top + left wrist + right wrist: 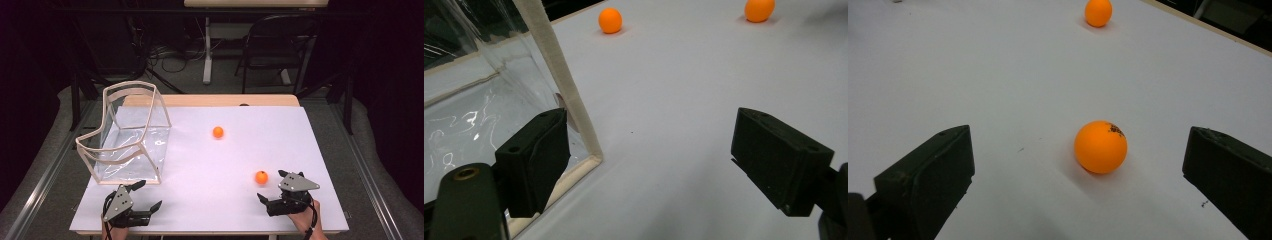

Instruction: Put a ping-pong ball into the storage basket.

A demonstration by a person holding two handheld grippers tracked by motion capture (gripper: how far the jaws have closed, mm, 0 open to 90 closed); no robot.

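Two orange balls lie on the white sheet: a near ball at the front right and a far ball toward the middle. My right gripper stands open just behind and right of the near ball. In the right gripper view that ball sits ahead of the right gripper, between the lines of its jaws, untouched. My left gripper is open at the front left, beside the corner of a clear bag with beige trim. In the left gripper view one jaw is close against the bag's trim.
The left gripper view also catches the far ball and the near ball farther off. A wooden table edge runs behind the sheet. A dark chair and cables stand beyond the table.
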